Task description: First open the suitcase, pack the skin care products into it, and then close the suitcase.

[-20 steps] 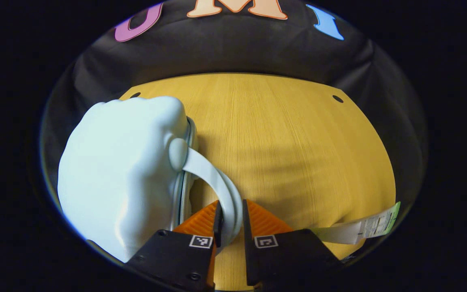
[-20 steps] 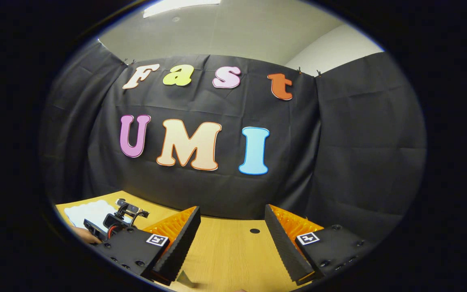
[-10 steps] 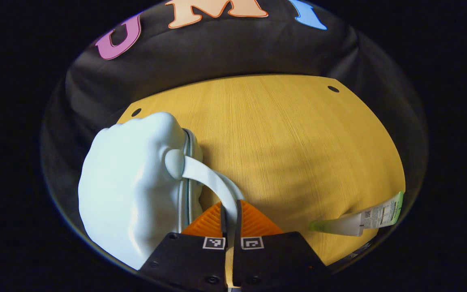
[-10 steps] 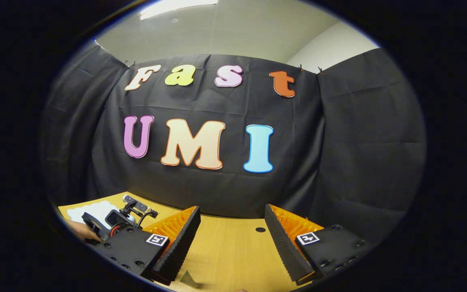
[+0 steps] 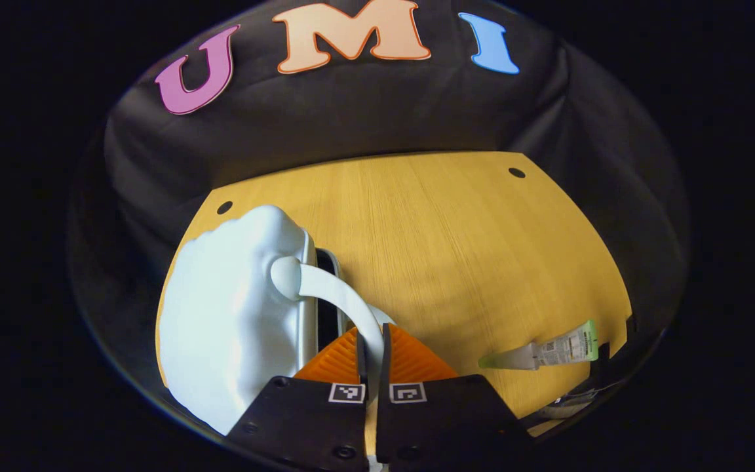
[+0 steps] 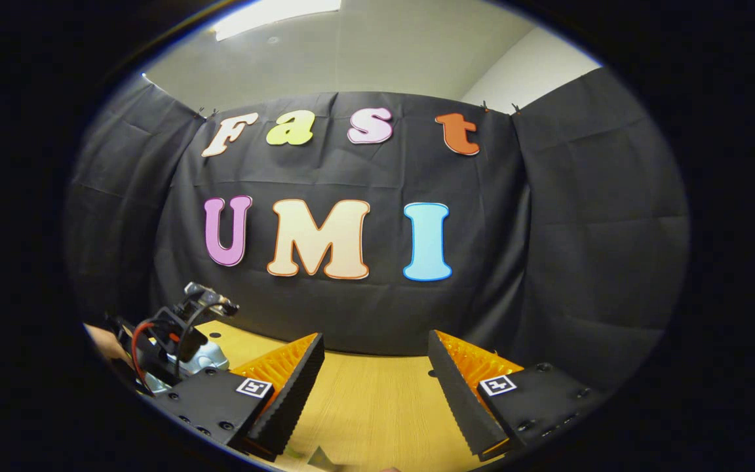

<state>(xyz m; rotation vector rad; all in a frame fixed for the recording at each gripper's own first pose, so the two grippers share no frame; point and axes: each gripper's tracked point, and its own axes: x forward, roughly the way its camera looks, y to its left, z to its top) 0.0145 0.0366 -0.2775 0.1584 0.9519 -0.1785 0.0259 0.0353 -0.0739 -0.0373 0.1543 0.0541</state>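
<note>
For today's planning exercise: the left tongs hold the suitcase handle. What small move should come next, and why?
Probably keep lifting the handle with the left tongs to swing the lid wider: the pale suitcase shows only a narrow dark gap at its seam, and the tube lies unpacked on the table.

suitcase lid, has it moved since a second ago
Yes. The suitcase lid, pulled by the left gripper shut on its handle, has lifted off the table; a dark gap shows.
</note>
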